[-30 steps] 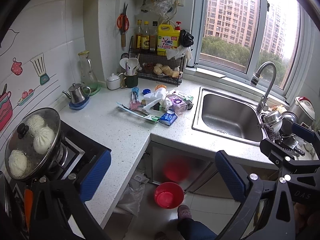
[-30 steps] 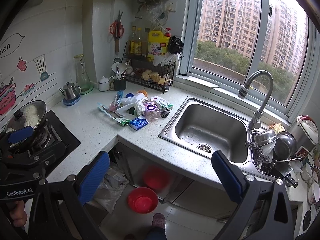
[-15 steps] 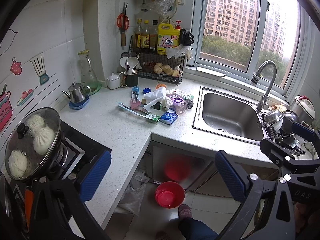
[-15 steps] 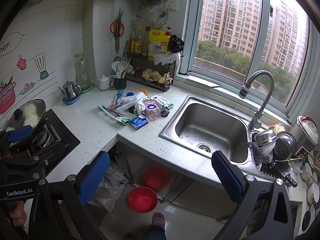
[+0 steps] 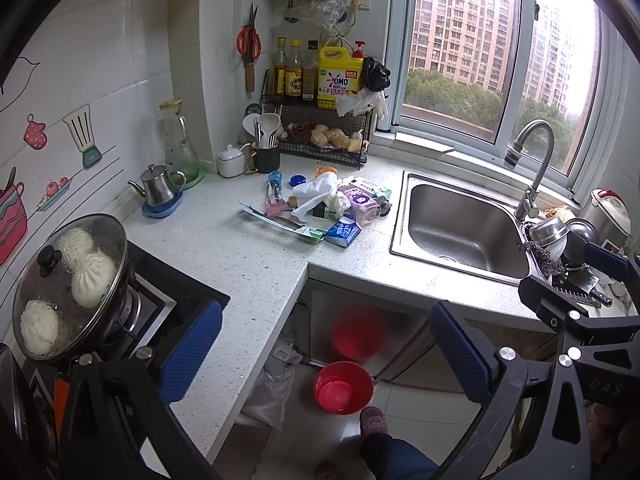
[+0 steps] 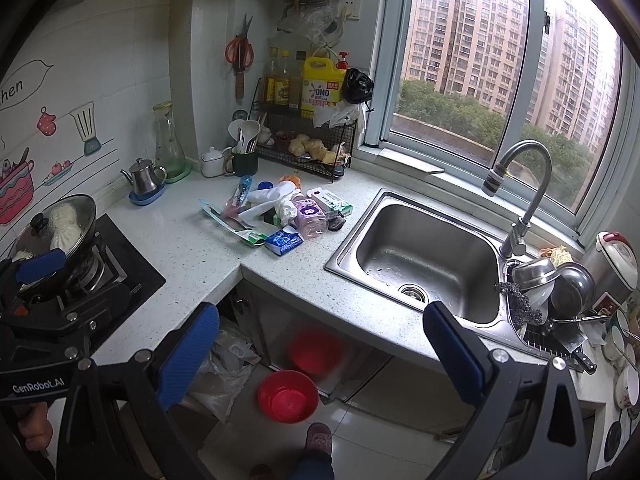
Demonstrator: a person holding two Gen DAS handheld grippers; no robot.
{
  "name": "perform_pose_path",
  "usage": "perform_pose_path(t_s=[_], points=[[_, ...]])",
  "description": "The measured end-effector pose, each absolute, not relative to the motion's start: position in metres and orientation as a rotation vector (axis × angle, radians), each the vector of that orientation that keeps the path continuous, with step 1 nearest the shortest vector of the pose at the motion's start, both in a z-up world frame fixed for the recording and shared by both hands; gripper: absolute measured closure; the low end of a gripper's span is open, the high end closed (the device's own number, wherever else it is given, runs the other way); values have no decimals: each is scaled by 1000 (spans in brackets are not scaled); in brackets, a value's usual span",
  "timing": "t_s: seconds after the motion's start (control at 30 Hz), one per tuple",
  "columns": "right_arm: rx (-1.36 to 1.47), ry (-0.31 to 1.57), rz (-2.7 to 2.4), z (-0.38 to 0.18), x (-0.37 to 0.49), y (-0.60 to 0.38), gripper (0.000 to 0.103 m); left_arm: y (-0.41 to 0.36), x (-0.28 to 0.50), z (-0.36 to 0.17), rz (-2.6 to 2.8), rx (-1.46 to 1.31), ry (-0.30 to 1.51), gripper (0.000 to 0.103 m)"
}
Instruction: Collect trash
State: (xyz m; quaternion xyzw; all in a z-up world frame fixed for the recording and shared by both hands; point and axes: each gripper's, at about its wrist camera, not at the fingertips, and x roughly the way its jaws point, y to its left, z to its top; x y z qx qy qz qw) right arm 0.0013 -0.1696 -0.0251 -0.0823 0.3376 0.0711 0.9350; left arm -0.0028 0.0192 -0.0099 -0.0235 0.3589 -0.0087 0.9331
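Both jaws spread wide and empty — the left hand-held gripper and right hand-held gripper hang over the floor, touching nothing. The trash pile lies on the counter left of the sink; its wrappers' print is unreadable. The yellow jug reads "OMO".

Left view nudged slightly rightward, trash pile untouched

Right tongs spread wide and empty at the bottom of the frame. Trash pile heaped mid-frame on the white surface, left of the sink. Red basin on the floor below.
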Motion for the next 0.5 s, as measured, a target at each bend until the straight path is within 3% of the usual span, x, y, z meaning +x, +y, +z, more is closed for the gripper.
perform_pose_path(t_s=[0.5], points=[[-187,700,155,-27,5,-165,1,24,2,-12,-12,-60,743,0]])
